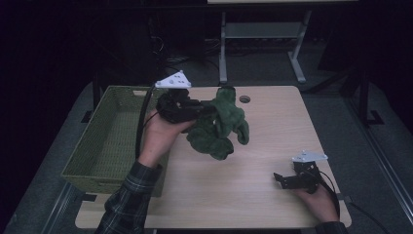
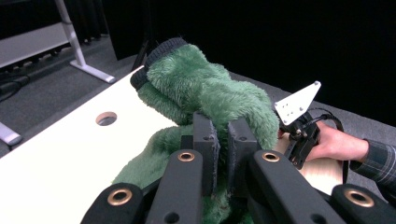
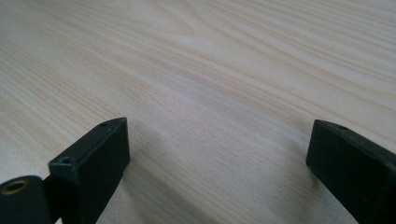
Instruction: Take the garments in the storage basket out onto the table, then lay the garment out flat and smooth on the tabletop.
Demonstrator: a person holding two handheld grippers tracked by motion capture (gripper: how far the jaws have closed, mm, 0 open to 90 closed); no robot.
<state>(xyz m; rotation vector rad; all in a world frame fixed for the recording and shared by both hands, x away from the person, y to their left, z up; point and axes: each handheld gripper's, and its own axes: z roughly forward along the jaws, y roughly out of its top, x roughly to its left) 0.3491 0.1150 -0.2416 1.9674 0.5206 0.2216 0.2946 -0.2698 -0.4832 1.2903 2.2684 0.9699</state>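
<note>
Item in hand: a green fuzzy sock (image 1: 219,124), thick plush pile with a dark ribbed cuff. It hangs bunched and twisted above the middle of the bench (image 1: 253,195), lifted clear of the pale wood-grain top. The left gripper (image 1: 202,111) has its black fingers (image 2: 205,140) clamped on a fold of the fabric; the pinched part is buried in pile and hard to make out. A woven green basket (image 1: 104,146), rectangular, sits at the bench's left edge, just beside the left hand (image 1: 163,134). The right gripper (image 1: 278,179) rests low near the front right corner, fingers (image 3: 93,154) wide apart over bare wood. Open surface lies between the two grippers. A round cable hole (image 1: 244,99) sits near the far edge.
</note>
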